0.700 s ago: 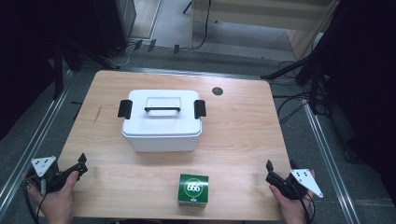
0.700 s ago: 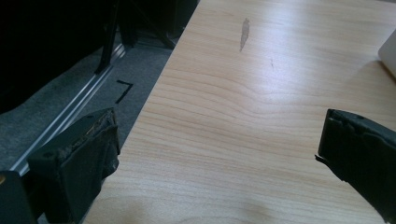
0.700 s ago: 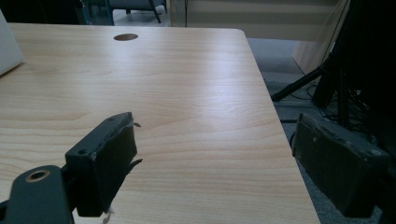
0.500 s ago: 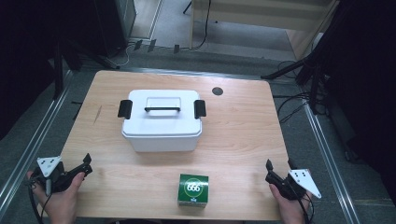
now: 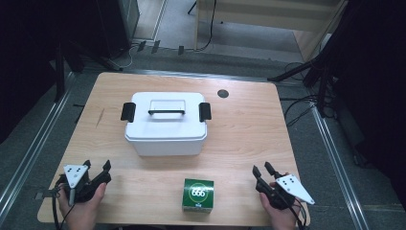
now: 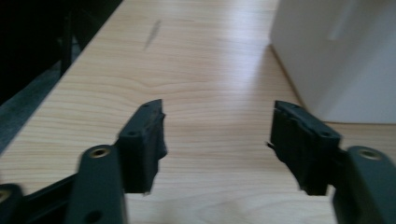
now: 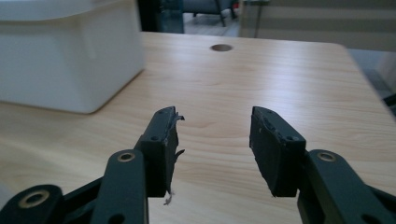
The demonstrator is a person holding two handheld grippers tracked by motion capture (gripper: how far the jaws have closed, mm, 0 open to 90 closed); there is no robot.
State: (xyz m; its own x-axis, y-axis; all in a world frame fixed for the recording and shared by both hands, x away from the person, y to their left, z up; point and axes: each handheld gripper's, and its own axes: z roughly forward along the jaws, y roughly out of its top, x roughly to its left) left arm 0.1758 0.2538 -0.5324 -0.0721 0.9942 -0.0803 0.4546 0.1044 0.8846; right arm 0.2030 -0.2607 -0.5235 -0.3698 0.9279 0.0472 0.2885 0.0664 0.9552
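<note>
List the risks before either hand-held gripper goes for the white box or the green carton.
1. The green carton sits close to the table's near edge; a nudge toward the person may push it off.
2. The white box has its lid latched by black clips; lifting by the handle alone might tilt it.
3. Both the left hand-held gripper and right hand-held gripper are open and empty, far from either thing.

White lidded plastic storage box (image 6: 336,56) cut off by the frame's right edge in the left gripper view; its top lies beyond the upper edge in the right gripper view. Small green carton's (image 5: 198,195) lettering too small to read.
</note>
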